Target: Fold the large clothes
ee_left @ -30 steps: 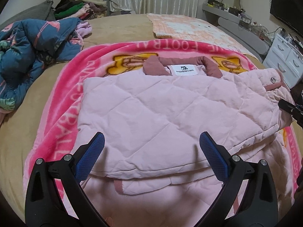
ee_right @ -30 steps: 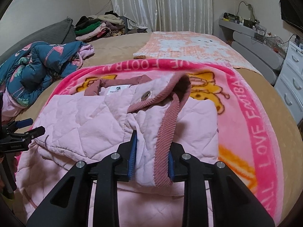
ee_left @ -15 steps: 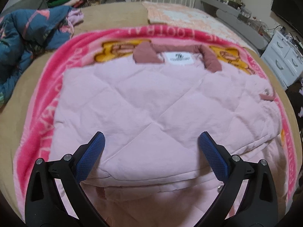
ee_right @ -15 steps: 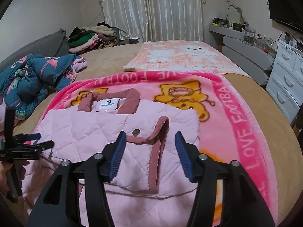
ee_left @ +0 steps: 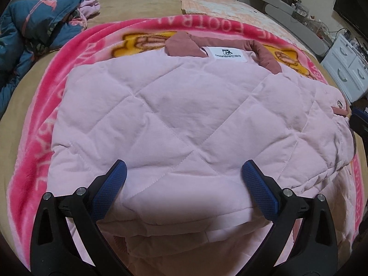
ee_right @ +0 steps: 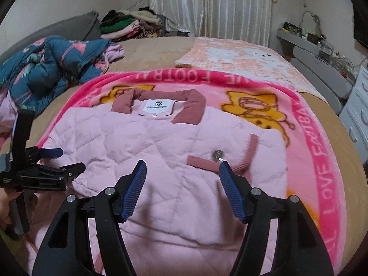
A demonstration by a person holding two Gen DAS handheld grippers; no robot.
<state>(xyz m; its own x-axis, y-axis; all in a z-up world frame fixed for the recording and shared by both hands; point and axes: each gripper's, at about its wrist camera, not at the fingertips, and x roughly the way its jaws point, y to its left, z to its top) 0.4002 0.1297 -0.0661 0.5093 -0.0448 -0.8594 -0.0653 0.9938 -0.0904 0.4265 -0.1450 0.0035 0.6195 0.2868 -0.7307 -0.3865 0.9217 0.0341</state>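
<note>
Sleeve (ee_right: 248, 158) released; right gripper (ee_right: 182, 168) opening, empty.

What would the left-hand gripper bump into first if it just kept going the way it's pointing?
Most likely the pink quilted jacket. The left gripper hangs open, tilted down over the jacket's folded lower part, with nothing between its fingers. How far off the fabric lies is hard to judge.

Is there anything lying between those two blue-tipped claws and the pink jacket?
Nothing visible. The left gripper and right gripper, its jaws opening, both hang directly over the pink jacket, with no other object between.
</note>
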